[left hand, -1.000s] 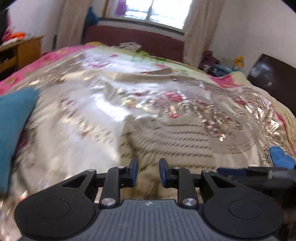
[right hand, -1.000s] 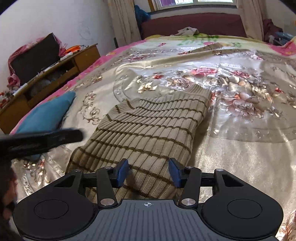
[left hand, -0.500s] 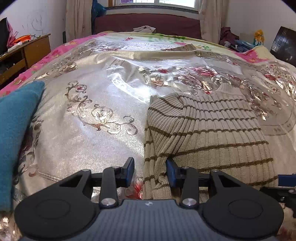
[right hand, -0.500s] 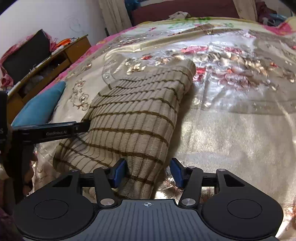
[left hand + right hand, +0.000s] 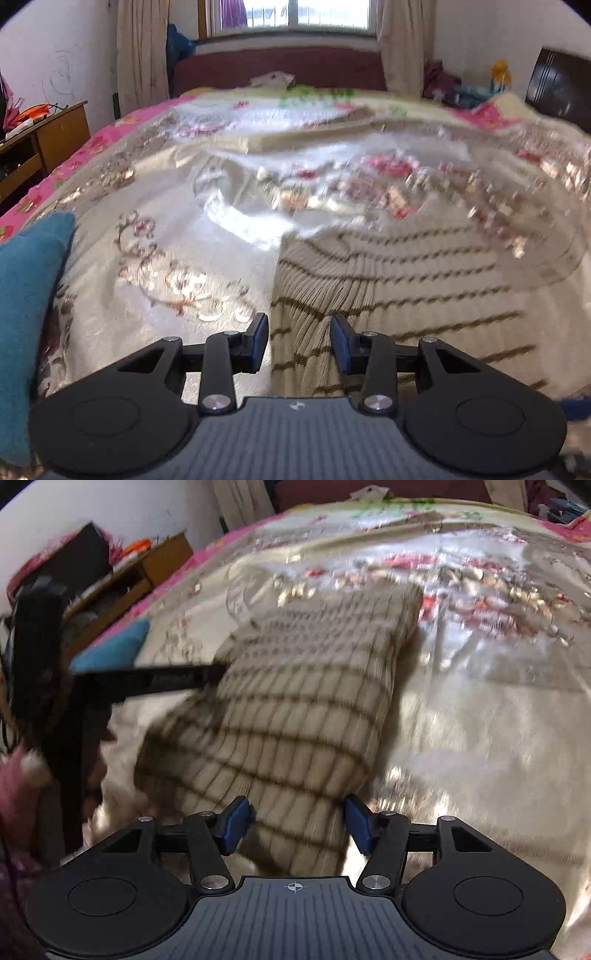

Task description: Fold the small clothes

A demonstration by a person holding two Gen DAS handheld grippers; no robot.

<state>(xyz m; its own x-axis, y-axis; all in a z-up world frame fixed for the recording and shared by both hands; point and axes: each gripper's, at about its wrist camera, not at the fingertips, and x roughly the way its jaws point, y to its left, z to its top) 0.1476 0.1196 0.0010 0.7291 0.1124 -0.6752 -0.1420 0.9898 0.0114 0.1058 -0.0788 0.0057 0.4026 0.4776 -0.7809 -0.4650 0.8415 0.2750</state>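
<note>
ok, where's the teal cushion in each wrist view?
Left wrist: teal cushion fills the left edge, beside the bedspread.
Right wrist: small blue patch at upper left, above the left gripper's dark arm.
Shared landmark: striped sweater, centre of both.

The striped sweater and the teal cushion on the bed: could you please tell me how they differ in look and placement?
The striped sweater is beige ribbed knit with thin brown stripes; the teal cushion is plain, one solid colour. The sweater lies folded mid-bed, its near end between both grippers' open jaws; the cushion sits off at the bed's left edge, away from either gripper. Both rest on the shiny floral bedspread.
</note>
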